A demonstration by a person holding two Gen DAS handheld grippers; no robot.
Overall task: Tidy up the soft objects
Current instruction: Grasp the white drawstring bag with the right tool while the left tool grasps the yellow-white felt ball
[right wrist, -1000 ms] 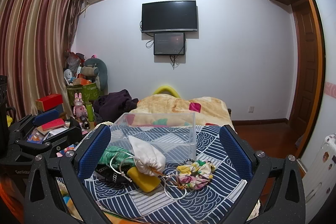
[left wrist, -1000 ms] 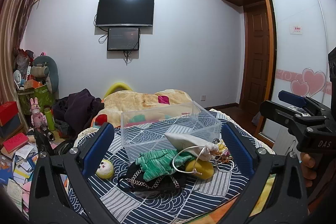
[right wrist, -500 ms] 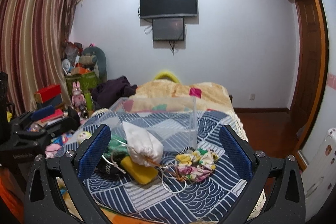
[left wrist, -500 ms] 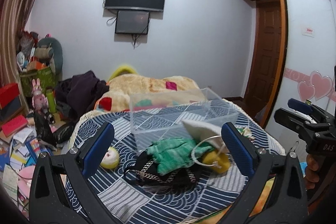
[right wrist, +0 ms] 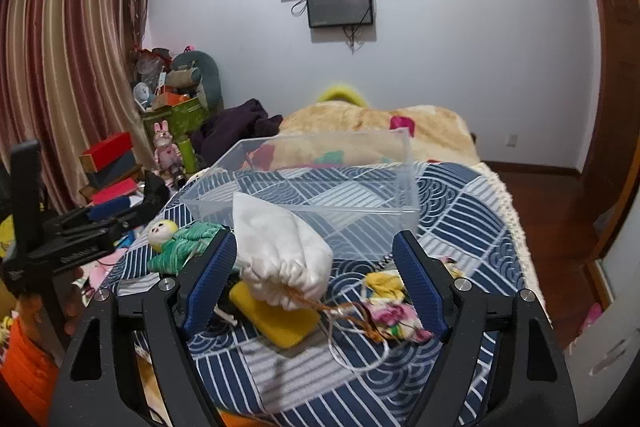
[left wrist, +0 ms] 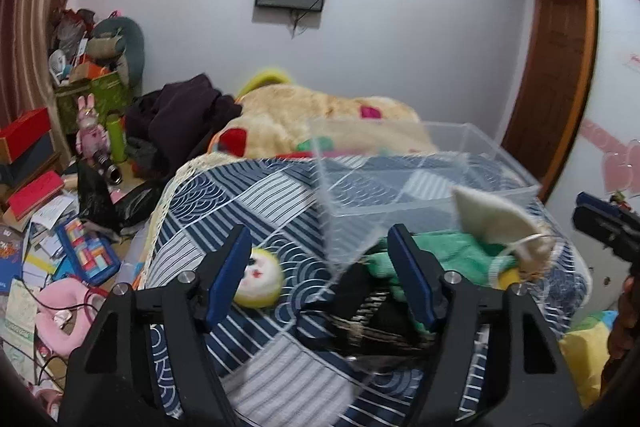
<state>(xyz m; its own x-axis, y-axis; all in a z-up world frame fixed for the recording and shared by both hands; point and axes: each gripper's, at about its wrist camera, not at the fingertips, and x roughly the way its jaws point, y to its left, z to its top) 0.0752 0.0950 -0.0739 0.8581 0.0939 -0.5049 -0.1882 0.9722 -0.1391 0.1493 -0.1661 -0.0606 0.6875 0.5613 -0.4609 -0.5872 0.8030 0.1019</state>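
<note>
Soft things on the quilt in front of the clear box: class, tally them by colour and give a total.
White: 1, the drawstring pouch
Green: 1, the knit doll
Yellow: 1, the flat pad
Black: 1, the chain bag
Floral: 1, the cloth
Total: 5, none in the box yet.

Bed (right wrist: pixel 472 227): clear bin (right wrist: pixel 408 187), pouch (right wrist: pixel 280 251), doll (right wrist: pixel 160 231).

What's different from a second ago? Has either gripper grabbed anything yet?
Both grippers have come in lower and closer to the pile, and their jaws have just been closing partway. The left gripper frames the black bag, the right gripper the white drawstring pouch; neither grips yet. The clear bin and soft items lie as before.
</note>
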